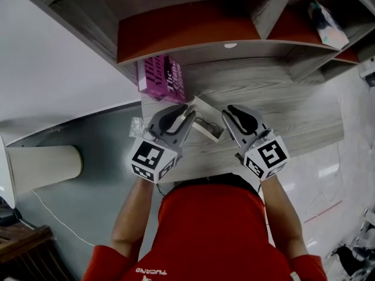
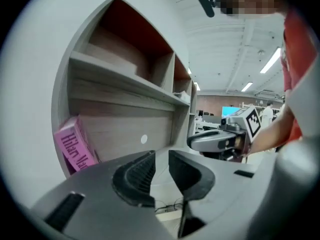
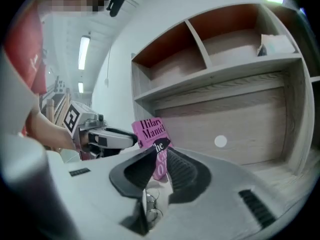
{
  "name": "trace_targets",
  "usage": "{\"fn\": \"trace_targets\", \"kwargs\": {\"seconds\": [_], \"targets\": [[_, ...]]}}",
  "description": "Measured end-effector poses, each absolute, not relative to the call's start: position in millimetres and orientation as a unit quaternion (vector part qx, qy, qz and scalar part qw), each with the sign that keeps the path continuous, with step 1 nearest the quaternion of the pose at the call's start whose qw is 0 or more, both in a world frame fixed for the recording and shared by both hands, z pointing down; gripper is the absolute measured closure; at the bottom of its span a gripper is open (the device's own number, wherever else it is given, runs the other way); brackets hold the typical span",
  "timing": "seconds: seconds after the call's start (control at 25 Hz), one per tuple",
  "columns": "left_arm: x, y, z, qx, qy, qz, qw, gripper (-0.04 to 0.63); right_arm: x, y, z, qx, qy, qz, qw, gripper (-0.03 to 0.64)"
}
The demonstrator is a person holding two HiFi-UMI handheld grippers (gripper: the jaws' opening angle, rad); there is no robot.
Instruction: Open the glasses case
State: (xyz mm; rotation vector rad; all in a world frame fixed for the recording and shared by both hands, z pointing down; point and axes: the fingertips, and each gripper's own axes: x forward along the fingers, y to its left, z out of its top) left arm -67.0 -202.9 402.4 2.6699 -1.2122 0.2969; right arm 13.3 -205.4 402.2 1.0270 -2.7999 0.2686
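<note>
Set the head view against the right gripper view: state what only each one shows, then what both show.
Head view only: the marker cube on the right gripper, and a pale cylinder beside the desk. Right gripper view only: ceiling lights. Both: the pink book, the left gripper and the wooden shelves.

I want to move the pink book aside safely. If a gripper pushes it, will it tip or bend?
The book stands on end, so a high push would probably tip it. It looks thick and stiff, unlikely to bend. It stands near the desk edge and might fall off.
</note>
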Motion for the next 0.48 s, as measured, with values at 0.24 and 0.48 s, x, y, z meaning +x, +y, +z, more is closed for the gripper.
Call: {"fn": "trace_targets", "kwargs": {"seconds": [0.24,0.48], "targets": [[-65,-197,345,0.896,-0.438,0.041,0.056,0.55,11,-193,357,0.345,-0.937,0.053,0.028,0.58],[-63,-183,320,0.893,-0.45,0.005,0.021,0.571,13,-181,325,0.353,-0.935,0.02,-0.01,0.611]]}}
